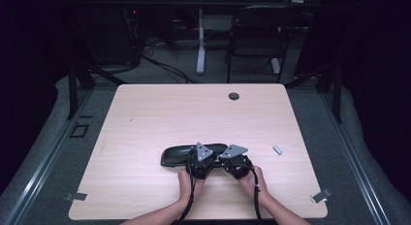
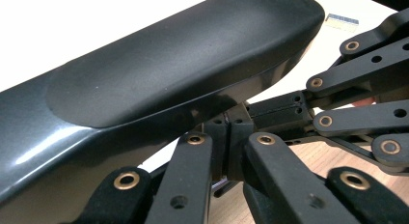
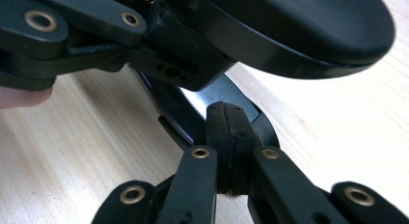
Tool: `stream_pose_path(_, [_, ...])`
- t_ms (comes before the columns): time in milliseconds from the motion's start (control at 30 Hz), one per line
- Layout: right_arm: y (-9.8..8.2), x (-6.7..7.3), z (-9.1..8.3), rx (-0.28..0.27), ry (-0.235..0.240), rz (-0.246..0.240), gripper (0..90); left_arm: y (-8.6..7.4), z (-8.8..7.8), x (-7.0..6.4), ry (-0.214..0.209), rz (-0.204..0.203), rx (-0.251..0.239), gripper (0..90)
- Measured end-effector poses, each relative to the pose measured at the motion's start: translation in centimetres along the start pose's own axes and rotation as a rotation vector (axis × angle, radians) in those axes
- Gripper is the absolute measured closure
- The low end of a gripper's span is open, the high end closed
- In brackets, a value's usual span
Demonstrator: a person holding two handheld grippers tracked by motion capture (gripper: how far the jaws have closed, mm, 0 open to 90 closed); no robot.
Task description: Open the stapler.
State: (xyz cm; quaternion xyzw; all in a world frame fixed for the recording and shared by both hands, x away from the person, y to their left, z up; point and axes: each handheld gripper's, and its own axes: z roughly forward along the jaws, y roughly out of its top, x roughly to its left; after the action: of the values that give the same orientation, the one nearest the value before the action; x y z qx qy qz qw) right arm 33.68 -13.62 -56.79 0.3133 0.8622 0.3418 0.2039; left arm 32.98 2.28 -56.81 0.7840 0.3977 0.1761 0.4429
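Long black case (image 1: 177,156) lying flat in the lower middle of the high view, on the pale wood surface (image 1: 160,113), well back from every edge. Left tool (image 1: 199,163) and right tool (image 1: 236,163) side by side at the right end of the case, almost touching each other, one hand (image 1: 190,182) behind each. Jaws of the left tool pressed tight together with nothing between them, tips tucked just under the shiny rim of the case (image 2: 159,93) in the left gripper view. Jaws of the right tool also squeezed shut and empty, tips right against the dark end of the case (image 3: 212,105) in the right gripper view. Small silver piece (image 1: 277,149) alone at the middle right of the high view, near the right edge of the surface. Round dark hole (image 1: 234,96) near the far edge, upper middle. Lots of bare wood at the upper left, upper right and left side, wide room there for moving. Only a thin strip of wood between the hands and the near edge at the bottom
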Motion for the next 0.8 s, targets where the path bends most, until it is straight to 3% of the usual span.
stream_pose_path(133, [-0.04, -0.05, -0.05, 0.004, 0.002, 0.003, 90.0, 0.07, -0.16, -0.21, -0.002, 0.017, -0.002, 90.0])
stream_pose_path(533, [0.02, 0.16, -0.05, 0.003, 0.005, -0.008, 90.0, 0.05, -0.18, -0.31, -0.002, 0.008, -0.011, 90.0])
stream_pose_path(733, [-0.07, 0.08, -0.03, -0.004, 0.013, 0.012, 90.0, 0.09, -0.26, -0.3, -0.01, 0.01, -0.01, 90.0])
stream_pose_path(800, [-0.13, -0.2, -0.01, -0.008, 0.033, 0.044, 90.0, 0.09, -0.23, -0.29, -0.006, 0.009, -0.011, 90.0])
